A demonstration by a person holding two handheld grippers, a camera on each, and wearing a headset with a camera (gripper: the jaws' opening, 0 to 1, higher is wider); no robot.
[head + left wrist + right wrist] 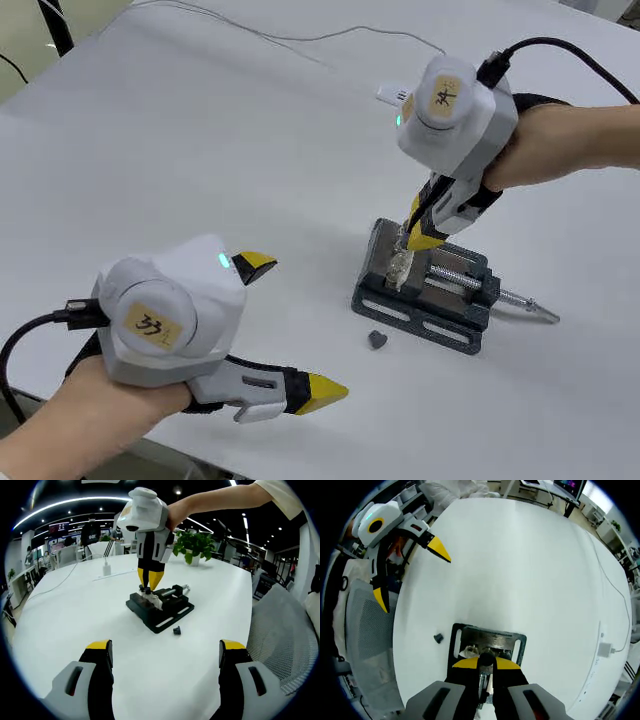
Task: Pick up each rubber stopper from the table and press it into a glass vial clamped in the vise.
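White table [250, 130] fills the scene in an open office, with the work set toward its right side. The right gripper [421, 238] points straight down over the vise. Its jaws are drawn narrow on a dark stopper [487, 657], a small round plug between the yellow tips in the right gripper view. Directly beneath stands the glass vial [400, 268], upright and clamped in the vise [455, 318]. The left gripper [295, 328] hovers at the near left, spread wide and holding nothing, well apart from the vise.

Misalignment looks the likeliest trouble. If the plug meets the rim off-centre or tilted, a push could seat it crooked, squeeze it out of the tips, or load the glass sideways and crack it. The tips hide the vial's mouth in the head view, so centring is hard to judge. Nothing visible fixes the vise to the table, so a hard or slanted press might shift it. A loose stopper [377, 340] lies just near of the vise, where a careless sweep could knock it away.

The vial looks pale, clear and slender. Both stoppers are small, squat and dark grey.
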